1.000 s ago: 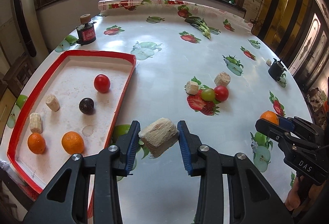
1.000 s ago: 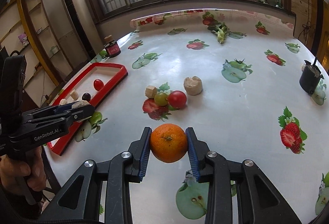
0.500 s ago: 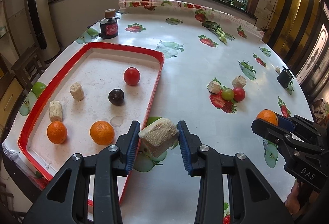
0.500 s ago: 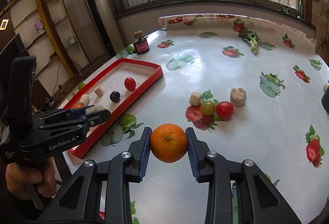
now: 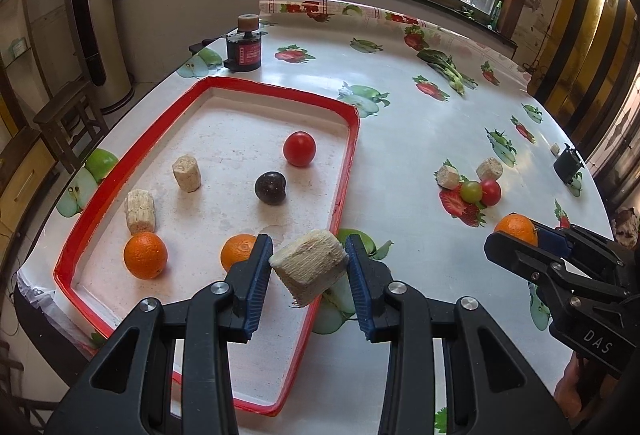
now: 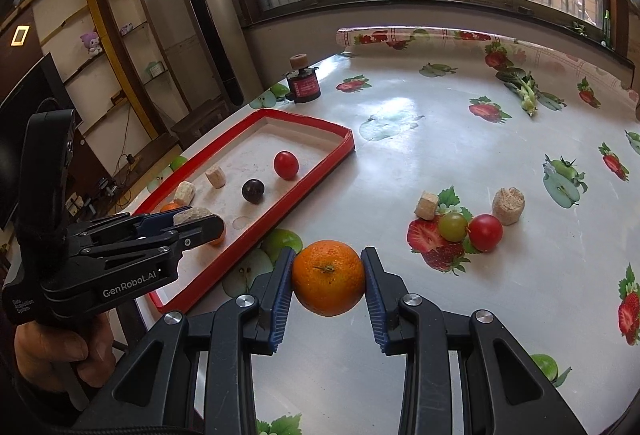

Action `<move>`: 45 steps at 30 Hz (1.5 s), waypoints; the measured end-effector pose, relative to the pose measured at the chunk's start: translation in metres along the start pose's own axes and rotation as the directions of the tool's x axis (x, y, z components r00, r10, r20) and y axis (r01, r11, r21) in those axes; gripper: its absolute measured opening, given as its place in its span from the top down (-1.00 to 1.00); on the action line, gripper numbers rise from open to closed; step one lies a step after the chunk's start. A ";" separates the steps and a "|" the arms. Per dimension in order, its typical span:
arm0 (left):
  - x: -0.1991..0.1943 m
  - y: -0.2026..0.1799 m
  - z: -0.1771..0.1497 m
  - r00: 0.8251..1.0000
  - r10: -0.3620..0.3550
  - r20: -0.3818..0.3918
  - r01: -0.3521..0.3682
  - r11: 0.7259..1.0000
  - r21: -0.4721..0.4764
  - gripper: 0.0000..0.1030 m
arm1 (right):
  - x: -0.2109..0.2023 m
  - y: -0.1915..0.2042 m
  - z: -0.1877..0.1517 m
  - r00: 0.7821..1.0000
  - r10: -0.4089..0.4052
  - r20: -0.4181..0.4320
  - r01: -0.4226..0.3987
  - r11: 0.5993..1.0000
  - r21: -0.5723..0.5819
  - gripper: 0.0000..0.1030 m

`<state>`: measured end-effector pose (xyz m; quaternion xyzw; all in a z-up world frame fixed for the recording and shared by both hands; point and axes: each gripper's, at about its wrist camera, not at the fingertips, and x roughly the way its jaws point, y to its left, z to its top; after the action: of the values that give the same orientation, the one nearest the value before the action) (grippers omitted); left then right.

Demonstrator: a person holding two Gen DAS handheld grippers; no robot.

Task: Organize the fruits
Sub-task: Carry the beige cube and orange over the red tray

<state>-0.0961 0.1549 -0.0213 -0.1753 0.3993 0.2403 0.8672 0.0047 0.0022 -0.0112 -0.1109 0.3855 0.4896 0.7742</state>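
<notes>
My left gripper (image 5: 308,271) is shut on a pale fibrous chunk (image 5: 310,265), held above the right rim of the red tray (image 5: 344,171). The tray holds a red tomato (image 5: 299,148), a dark plum (image 5: 271,187), two oranges (image 5: 145,255), and two pale chunks (image 5: 186,172). My right gripper (image 6: 328,275) is shut on an orange (image 6: 328,277), held above the table right of the tray (image 6: 320,163). On the table lie a green grape (image 6: 453,227), a red tomato (image 6: 485,232) and two pale chunks (image 6: 508,200).
A small dark jar with a cork lid (image 5: 244,49) stands beyond the tray's far end. A black cup (image 5: 567,164) stands near the table's right edge. A green vegetable (image 6: 524,89) lies at the far side. The table edge runs close along the tray's left.
Both grippers have moved left toward the tray with their loads. The left chunk went from over the bare table to over the tray's right rim.
</notes>
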 end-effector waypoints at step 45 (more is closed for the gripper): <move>0.090 0.080 0.113 0.993 0.108 -0.052 -0.111 0.991 -0.072 0.32 | 0.158 0.027 0.117 0.995 0.051 -0.090 -0.052 0.998 -0.019 0.34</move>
<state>-0.0209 0.3014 -0.0301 -0.1911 0.4195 0.2982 0.8358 0.0741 0.1863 -0.0372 -0.1311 0.4172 0.5081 0.7420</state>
